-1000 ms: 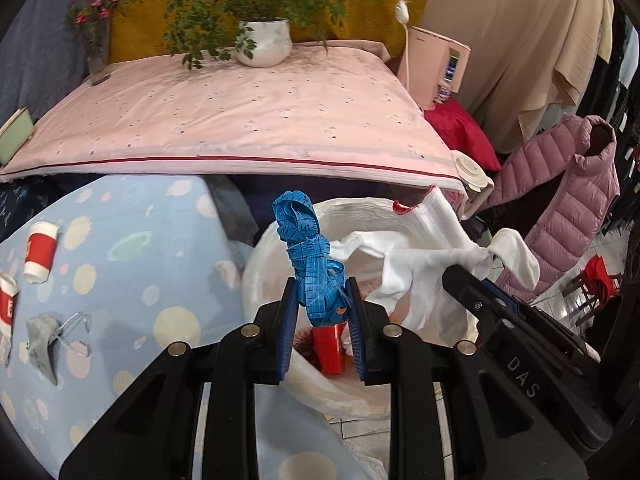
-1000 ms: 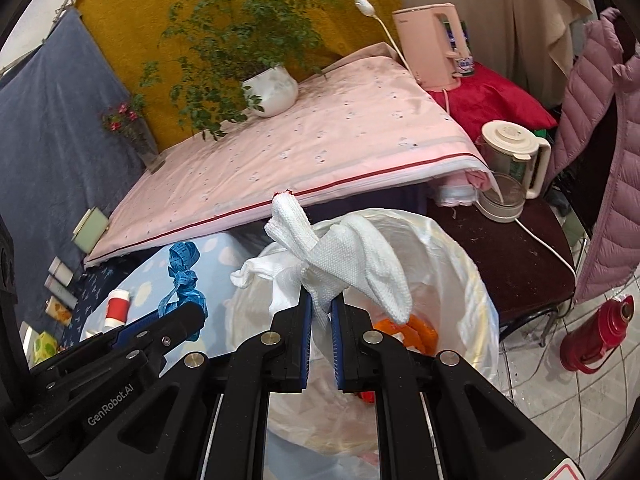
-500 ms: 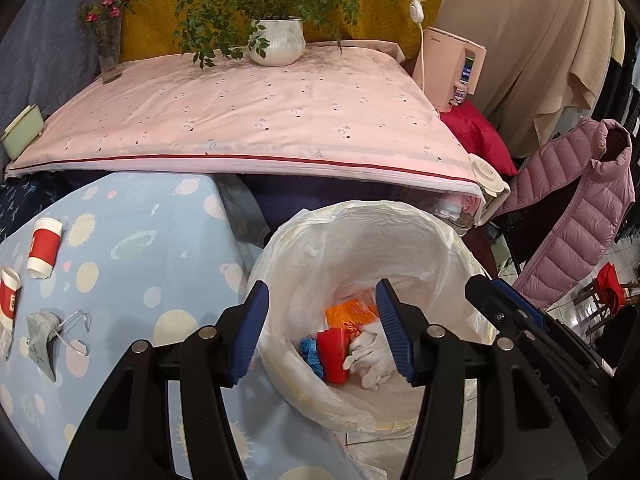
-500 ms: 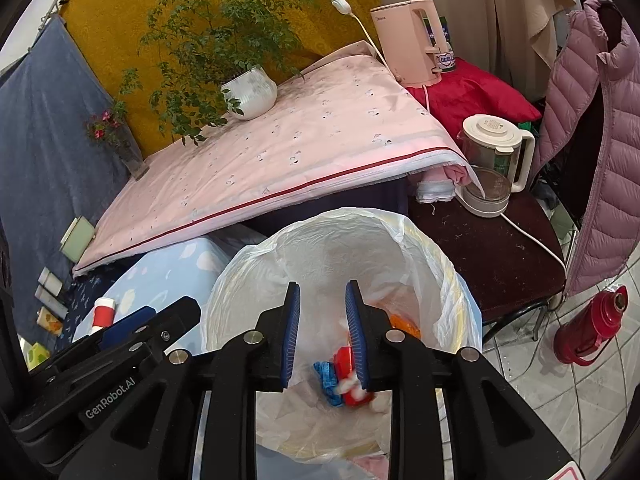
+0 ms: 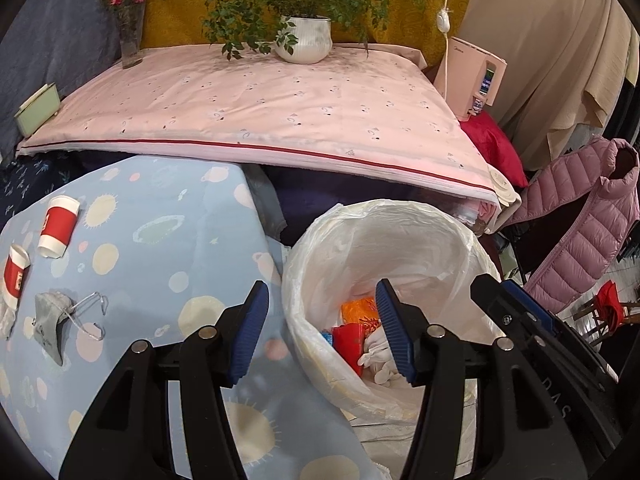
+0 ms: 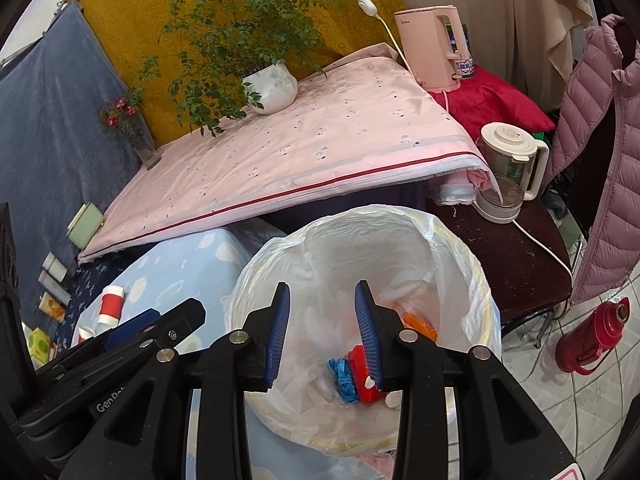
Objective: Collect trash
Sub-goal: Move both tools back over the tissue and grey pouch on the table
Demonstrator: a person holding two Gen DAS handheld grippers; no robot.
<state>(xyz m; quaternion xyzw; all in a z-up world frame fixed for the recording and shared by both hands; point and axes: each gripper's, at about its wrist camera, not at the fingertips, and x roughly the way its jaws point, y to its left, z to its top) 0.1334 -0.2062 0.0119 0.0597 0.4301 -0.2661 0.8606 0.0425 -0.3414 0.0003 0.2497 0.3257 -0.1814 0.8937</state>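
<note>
Cluttered room: a desk [image 5: 168, 240] in a blue spotted cloth stands beside a bin [image 5: 400, 248] lined with a white bag. Both hand-held grippers hover over the bin. The left hand-held gripper [image 5: 320, 336] is open and empty. The right hand-held gripper [image 6: 322, 344] is empty too, its jaws having just been opening. Trash [image 6: 356, 372] lies at the bin's bottom. Two red-banded cups [image 5: 56, 226] and a grey mask [image 5: 50, 320] lie on the desk.

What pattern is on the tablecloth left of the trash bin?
Light blue tablecloth with cream and pink dots, suns and planet shapes; clearest in the left wrist view.
</note>
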